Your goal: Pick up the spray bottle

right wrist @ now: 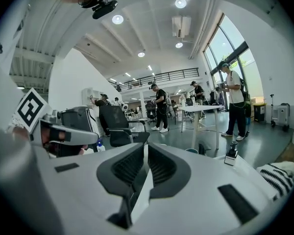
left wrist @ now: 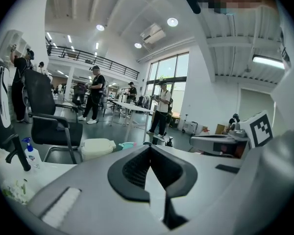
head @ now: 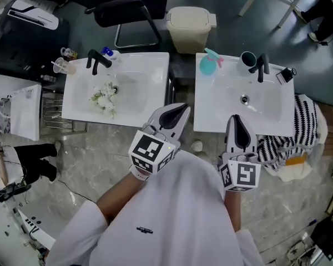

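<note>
A teal spray bottle (head: 209, 65) with a pink trigger lies on the back left corner of the right white sink (head: 266, 112). Only its teal top (left wrist: 127, 145) shows over the left gripper's body in the left gripper view. A small bottle with a blue head (head: 109, 52) (left wrist: 32, 154) stands by the black tap of the left sink (head: 147, 101). My left gripper (head: 181, 111) (left wrist: 149, 149) is shut and empty, over the gap between the sinks. My right gripper (head: 237, 119) (right wrist: 144, 146) is shut and empty over the right sink's front edge, well short of the teal bottle.
A beige bin (head: 190, 26) and a black chair (head: 127, 10) stand behind the sinks. A black cup (head: 248, 59) and a black tap (head: 261, 67) are at the right sink's back. A striped cloth (head: 302, 129) hangs at its right. White scraps (head: 104, 96) lie in the left basin.
</note>
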Tool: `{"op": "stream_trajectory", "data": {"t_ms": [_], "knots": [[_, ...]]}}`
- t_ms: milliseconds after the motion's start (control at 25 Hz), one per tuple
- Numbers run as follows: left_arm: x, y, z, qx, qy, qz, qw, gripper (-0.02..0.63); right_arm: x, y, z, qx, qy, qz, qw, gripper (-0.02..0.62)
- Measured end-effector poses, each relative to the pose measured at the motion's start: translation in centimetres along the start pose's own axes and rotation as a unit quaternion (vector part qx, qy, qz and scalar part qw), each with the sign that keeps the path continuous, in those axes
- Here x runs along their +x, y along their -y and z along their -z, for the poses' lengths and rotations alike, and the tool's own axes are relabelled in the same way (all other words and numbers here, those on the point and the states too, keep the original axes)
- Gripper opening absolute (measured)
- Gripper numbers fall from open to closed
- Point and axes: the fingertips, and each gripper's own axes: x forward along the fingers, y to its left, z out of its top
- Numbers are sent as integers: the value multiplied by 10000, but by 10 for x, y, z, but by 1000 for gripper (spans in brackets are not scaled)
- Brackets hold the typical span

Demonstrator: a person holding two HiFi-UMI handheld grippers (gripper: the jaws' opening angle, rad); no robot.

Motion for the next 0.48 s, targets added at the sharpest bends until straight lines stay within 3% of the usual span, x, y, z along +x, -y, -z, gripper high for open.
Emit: {"op": "stream_trajectory", "data": {"t_ms": [240, 480], "knots": [[25, -17, -1, 117, -102, 127, 9998, 5, 20, 0, -3, 32, -31, 59, 10000, 6], [62, -30, -12, 575, -248, 644, 9960, 6, 42, 10, -3, 121, -117, 143, 9998, 6]]}}
